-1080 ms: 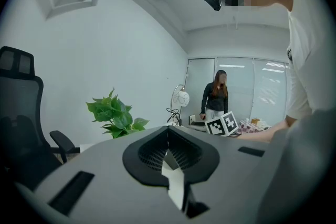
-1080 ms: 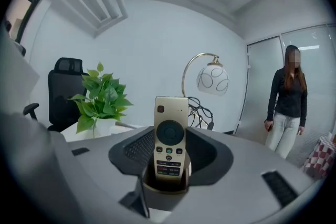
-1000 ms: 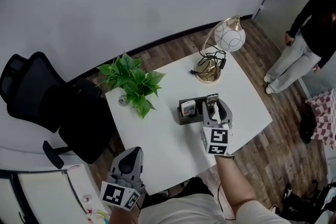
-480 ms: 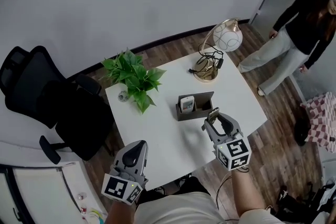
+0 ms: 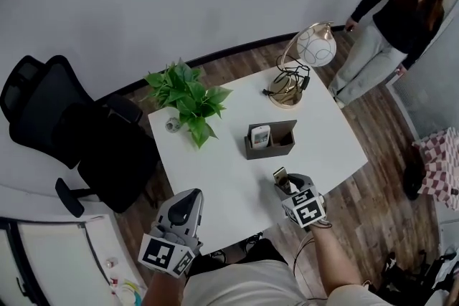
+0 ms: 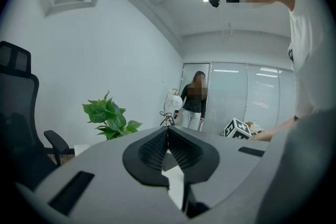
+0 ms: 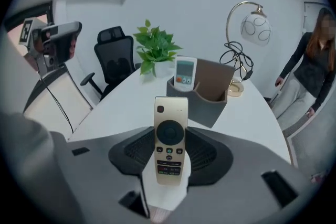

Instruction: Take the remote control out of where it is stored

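Observation:
A slim gold remote control (image 7: pixel 170 147) with a round dial stands between the pads of my right gripper (image 7: pixel 171 136), which is shut on it. In the head view this gripper (image 5: pixel 285 183) and the remote (image 5: pixel 280 173) hover over the near part of the white table (image 5: pixel 215 168), apart from the dark grey holder (image 5: pixel 276 147). A white remote (image 5: pixel 260 135) with a small screen stands upright in the holder's left compartment (image 7: pixel 184 94). My left gripper (image 5: pixel 185 201) hangs at the table's near left corner, its jaws (image 6: pixel 168 131) meeting at the tip with nothing between them.
A potted green plant (image 5: pixel 188 98) stands at the table's far left. A gold arc lamp (image 5: pixel 314 46) with a coiled cable sits at the far right corner. A black office chair (image 5: pixel 64 132) is left of the table. A person (image 5: pixel 387 25) stands beyond the lamp.
My right gripper has carried the gold remote away from the holder toward the table's near edge, lower and tipped downward. The left gripper has barely moved. The person at the right has shifted.

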Demonstrator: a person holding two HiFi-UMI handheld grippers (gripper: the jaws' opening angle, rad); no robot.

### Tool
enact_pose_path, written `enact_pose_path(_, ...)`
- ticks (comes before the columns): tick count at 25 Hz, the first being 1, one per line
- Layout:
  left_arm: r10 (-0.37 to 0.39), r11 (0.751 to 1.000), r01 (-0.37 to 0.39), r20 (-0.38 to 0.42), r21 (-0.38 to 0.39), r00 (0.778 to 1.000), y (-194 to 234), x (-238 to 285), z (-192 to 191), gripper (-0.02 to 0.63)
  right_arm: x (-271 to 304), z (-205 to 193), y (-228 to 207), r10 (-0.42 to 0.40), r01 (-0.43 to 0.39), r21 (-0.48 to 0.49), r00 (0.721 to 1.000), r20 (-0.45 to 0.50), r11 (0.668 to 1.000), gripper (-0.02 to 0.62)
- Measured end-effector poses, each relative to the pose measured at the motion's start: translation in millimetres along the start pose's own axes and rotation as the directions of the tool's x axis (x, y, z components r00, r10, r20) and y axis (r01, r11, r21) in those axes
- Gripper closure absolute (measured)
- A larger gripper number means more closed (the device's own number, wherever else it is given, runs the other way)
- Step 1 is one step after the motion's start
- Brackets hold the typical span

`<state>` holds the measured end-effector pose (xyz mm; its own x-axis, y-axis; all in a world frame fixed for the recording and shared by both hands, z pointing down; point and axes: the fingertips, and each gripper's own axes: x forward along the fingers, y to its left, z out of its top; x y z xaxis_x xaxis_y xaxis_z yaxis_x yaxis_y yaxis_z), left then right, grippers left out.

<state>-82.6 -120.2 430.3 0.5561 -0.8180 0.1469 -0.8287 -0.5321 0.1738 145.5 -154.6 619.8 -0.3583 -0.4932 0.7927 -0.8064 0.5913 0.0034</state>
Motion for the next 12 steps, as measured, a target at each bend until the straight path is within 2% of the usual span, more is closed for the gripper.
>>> enact_pose_path(6, 0.012, 1.0, -0.012, -0.004, 0.002, 1.0, 1, -5, -2, 0.598, 28, -18, 9, 0.023, -0.032, -0.07, 0.992, -0.123, 0.997, 0.41)
enact_pose_path(12, 0.018, 1.0, -0.018, -0.006, -0.001, 1.0, -2, -5, -2, 0.598, 62, -27, 12, 0.02, -0.064, -0.165, 0.967, -0.255, 0.984, 0.411)
